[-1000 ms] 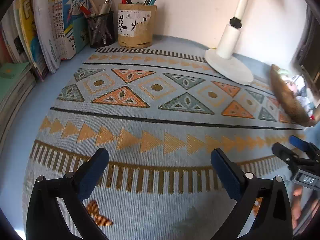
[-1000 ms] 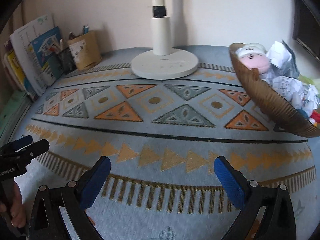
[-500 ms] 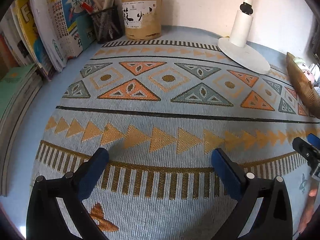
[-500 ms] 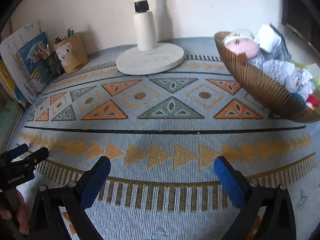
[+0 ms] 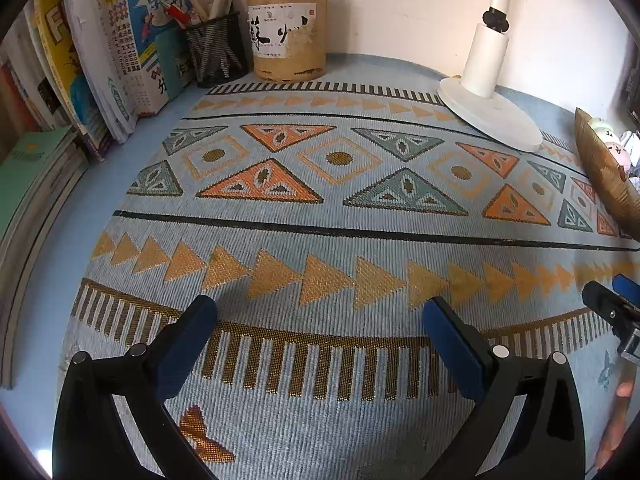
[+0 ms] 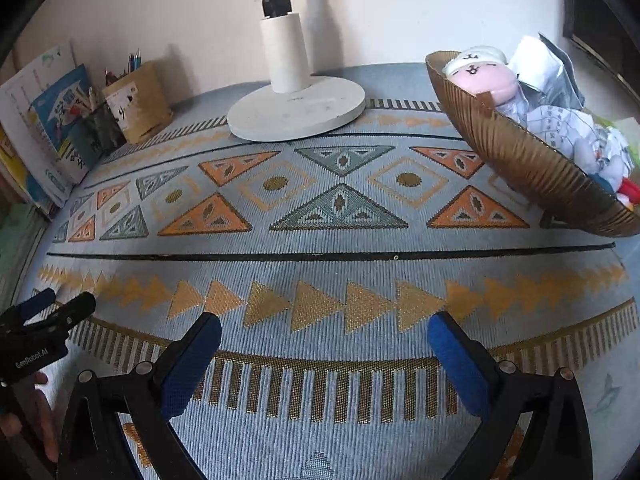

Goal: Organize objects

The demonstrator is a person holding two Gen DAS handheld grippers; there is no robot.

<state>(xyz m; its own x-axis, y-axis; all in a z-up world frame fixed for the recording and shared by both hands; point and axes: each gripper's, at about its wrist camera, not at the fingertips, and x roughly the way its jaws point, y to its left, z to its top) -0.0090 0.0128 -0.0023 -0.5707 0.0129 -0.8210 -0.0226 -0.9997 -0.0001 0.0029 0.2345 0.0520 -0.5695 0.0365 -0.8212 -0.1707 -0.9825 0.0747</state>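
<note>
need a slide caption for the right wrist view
Open right gripper over a patterned mat, facing a lamp base and a brown basket holding a pink plush.

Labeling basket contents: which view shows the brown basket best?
Right wrist. The brown basket shows most of its ribbed wall and its contents: a pink plush toy and crumpled papers. Left wrist catches only a cropped sliver of the basket at the right edge.

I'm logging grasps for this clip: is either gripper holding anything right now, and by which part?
Nothing is held. The left gripper and right gripper both stand open over the patterned mat, with only mat between their fingers.
</note>
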